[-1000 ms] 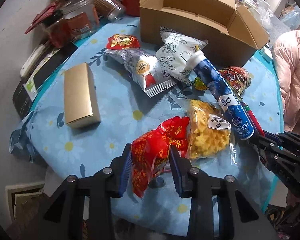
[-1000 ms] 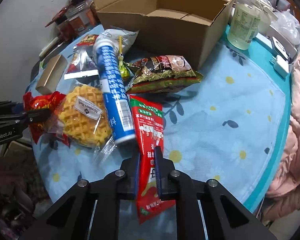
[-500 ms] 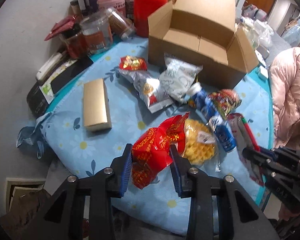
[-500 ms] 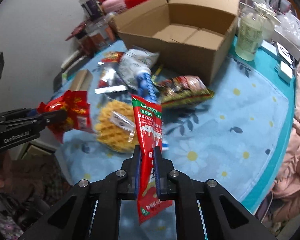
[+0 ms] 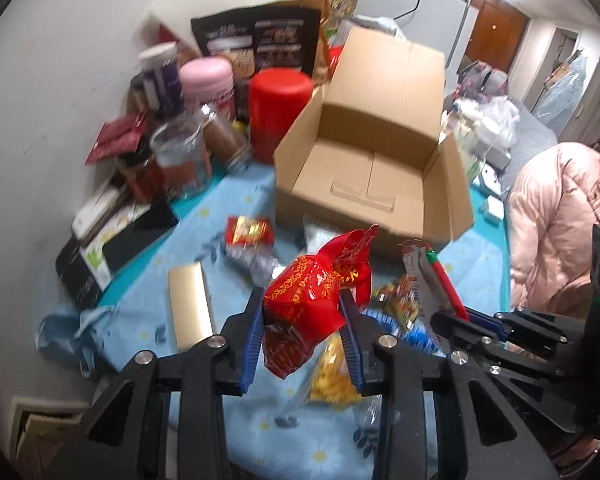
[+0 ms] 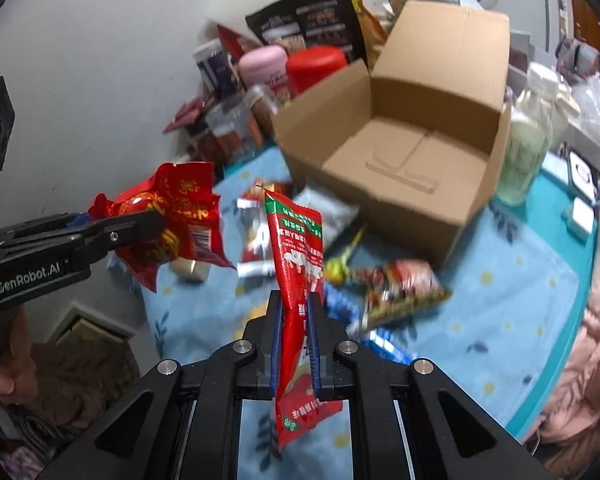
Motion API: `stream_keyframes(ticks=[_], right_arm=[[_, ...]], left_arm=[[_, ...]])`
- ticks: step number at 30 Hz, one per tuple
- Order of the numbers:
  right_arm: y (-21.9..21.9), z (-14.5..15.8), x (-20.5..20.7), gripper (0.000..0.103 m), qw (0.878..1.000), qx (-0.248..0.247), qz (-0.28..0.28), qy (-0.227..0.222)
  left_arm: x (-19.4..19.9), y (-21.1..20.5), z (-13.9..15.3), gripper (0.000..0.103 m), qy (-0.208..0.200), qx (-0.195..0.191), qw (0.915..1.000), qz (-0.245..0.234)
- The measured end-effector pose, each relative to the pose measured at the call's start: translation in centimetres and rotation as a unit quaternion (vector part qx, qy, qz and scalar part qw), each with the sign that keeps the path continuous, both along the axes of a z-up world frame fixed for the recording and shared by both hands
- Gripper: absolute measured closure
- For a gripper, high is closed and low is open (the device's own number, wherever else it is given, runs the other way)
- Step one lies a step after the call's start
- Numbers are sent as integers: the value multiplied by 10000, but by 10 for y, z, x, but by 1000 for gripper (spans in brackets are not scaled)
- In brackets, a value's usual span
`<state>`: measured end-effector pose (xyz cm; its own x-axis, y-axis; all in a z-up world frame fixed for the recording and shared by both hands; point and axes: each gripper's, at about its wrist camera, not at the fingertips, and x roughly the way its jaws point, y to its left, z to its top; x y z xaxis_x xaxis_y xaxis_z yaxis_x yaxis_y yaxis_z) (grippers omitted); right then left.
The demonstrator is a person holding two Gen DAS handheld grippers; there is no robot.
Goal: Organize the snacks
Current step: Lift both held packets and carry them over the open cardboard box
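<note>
The left gripper point(image 5: 302, 322) is pinching a puffy red bag point(image 5: 316, 296) mid-frame (light, crinkly, crushable); the right gripper point(image 6: 294, 320) is squeezing a flat red-green packet point(image 6: 296, 256), limp and slippery, low down.

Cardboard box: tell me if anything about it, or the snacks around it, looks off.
The cardboard box stands open and holds nothing visible. One clear jar lies tipped on its side among the upright canisters. Loose snacks are strewn on the tablecloth. Nothing looks spilled or torn.

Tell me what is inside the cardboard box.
The cardboard box shows only its bare folded bottom flaps; no snack lies on the visible floor. The strip just behind its near wall is hidden.
</note>
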<state>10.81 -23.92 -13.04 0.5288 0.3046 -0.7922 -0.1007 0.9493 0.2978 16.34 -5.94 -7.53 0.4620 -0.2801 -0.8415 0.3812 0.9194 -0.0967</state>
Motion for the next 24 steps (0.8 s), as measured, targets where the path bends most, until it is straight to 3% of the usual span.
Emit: stream_keyframes(ticks=[4,12,19,24], right_arm=[[-8,13,26,92,9998,-45,-139,-153],[-44,27,85,92,9973,-74,-642,-345],[-82,19,139,92,9935,-187,-1079,-315],[-98,6,175,92,9914,-338,-1240,-256]], left_arm=[[29,-12,13,68,-73,-150,9998,-134],[99,-62,27,68,-264,-61,9975,-658],[152,-110,12,68,-249,139,9936,-1089],[182,-139,-17,68,-100,454,9905,-1293]])
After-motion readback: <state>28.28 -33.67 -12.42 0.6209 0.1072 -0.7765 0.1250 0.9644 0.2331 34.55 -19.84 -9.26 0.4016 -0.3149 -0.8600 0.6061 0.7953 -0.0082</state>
